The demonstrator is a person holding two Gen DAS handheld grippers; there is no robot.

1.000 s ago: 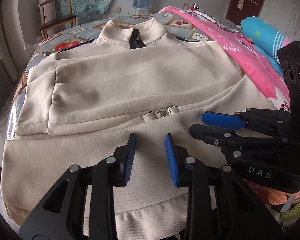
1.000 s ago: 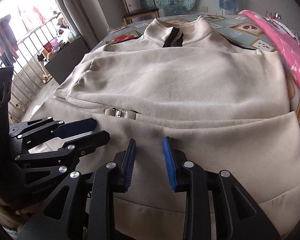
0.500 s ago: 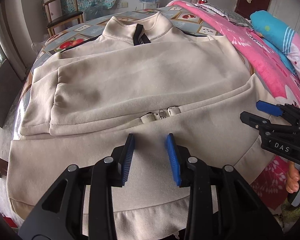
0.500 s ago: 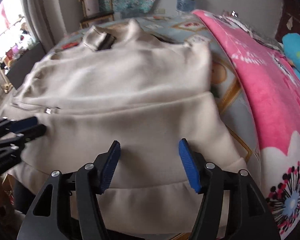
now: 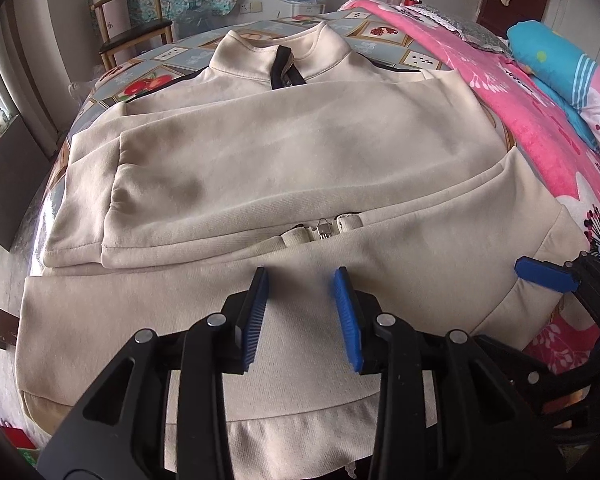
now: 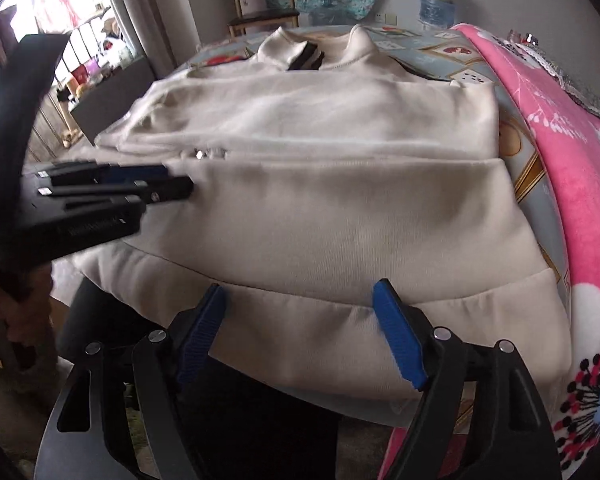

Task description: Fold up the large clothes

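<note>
Cream jacket (image 5: pixel 300 152) lies flat on the bench (image 5: pixel 172 56), hem hanging over the near edge. Left gripper (image 5: pixel 302 312) hovers with jaws half open and empty; right gripper (image 6: pixel 300 332) gapes wide at the hem, pink blanket (image 6: pixel 580 184) beside.

Patterned table (image 5: pixel 172 56), cream jacket (image 5: pixel 300 152), pink blanket (image 5: pixel 540 120)

- The zip-neck sweatshirt (image 5: pixel 300 148) is cream all over, with a black zipper placket at the collar.
- The blanket (image 5: pixel 540 120) is hot pink with white and dark flower prints.
- The surface (image 5: pixel 172 56) wears a grey-blue cloth patterned with framed red fruit pictures.
- The pillow (image 5: pixel 556 64) is turquoise with white stripes.
- The left claw (image 5: pixel 302 312) and the right claw (image 6: pixel 300 336) are black with blue finger pads.
</note>
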